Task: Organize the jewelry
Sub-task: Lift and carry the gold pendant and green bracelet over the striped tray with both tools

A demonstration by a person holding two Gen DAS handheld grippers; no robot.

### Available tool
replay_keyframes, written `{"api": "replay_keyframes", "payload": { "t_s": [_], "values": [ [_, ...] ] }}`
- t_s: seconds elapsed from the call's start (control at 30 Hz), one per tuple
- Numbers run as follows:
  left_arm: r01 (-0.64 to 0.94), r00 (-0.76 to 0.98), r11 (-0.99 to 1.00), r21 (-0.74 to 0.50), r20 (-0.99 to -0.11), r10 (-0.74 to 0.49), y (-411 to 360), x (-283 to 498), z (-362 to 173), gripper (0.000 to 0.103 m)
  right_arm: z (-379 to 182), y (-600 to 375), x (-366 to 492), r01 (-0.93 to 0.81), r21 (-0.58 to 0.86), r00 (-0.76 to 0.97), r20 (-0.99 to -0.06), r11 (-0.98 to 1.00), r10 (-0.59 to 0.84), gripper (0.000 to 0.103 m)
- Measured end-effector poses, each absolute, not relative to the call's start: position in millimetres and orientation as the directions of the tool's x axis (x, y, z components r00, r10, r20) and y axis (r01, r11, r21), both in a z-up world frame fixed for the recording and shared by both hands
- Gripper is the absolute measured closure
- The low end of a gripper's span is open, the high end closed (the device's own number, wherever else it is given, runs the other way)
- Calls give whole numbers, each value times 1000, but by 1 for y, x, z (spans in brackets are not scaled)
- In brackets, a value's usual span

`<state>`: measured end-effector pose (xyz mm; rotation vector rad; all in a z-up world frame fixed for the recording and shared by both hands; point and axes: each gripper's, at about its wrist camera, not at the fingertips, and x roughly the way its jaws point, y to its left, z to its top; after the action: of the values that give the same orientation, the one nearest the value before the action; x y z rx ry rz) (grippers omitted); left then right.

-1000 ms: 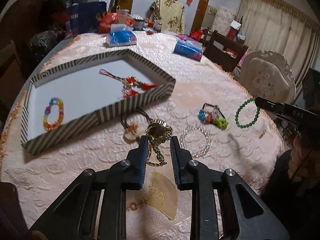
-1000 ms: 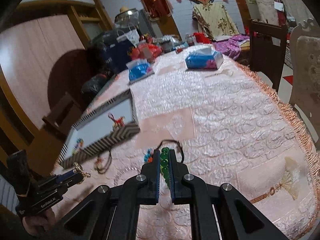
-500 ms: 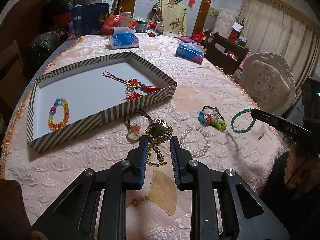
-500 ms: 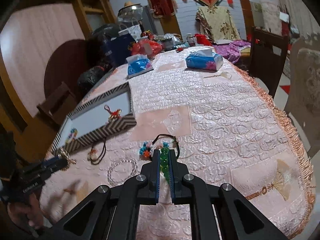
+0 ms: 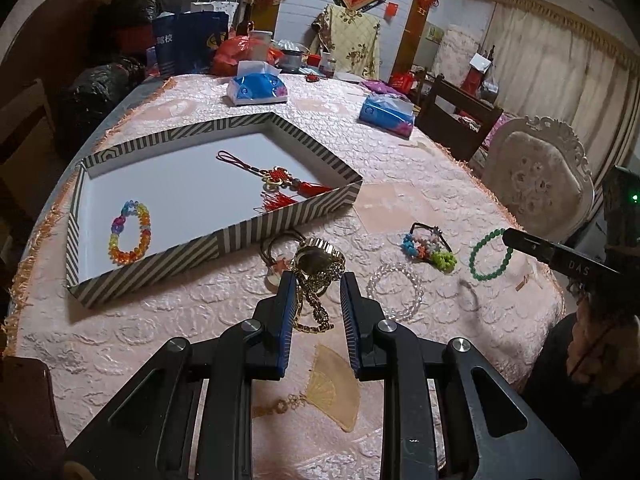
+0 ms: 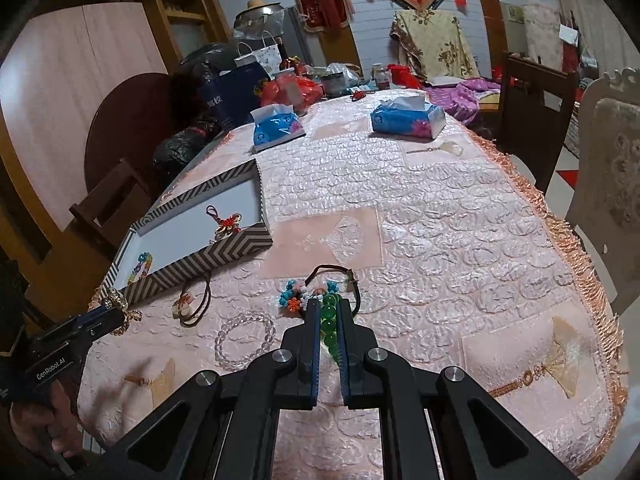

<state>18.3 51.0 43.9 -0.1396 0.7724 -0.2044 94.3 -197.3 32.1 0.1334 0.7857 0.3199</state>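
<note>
Tablecloth (image 5: pixel 400 184): pale pink, embossed with a circular pattern, with fan motifs in gold and an orange fringe at the edge.
Tray (image 5: pixel 160 258): walls in grey-and-cream stripes, chevrons at the corners; white floor.
Bracelet (image 5: pixel 130 232) in the tray: multicoloured beads, blue through orange.
Knot charm (image 5: pixel 280 180): red with gold.
Watch (image 5: pixel 318 258): gold.
Bead bracelet (image 5: pixel 490 256): green.
Second bracelet (image 5: pixel 394 290): clear beads.
Tissue packs (image 6: pixel 278 126): blue.
Gripper pads (image 5: pixel 286 320): blue on black frames.
</note>
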Motion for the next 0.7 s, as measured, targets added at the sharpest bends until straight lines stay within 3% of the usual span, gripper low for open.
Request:
{"api": "replay_keyframes", "payload": {
  "t_s": [0.7],
  "values": [
    [14,744,978,-206,-652,-148,98,53,57,82,44,-154,122,-307,186,626,-699,933,345,96]
  ]
}}
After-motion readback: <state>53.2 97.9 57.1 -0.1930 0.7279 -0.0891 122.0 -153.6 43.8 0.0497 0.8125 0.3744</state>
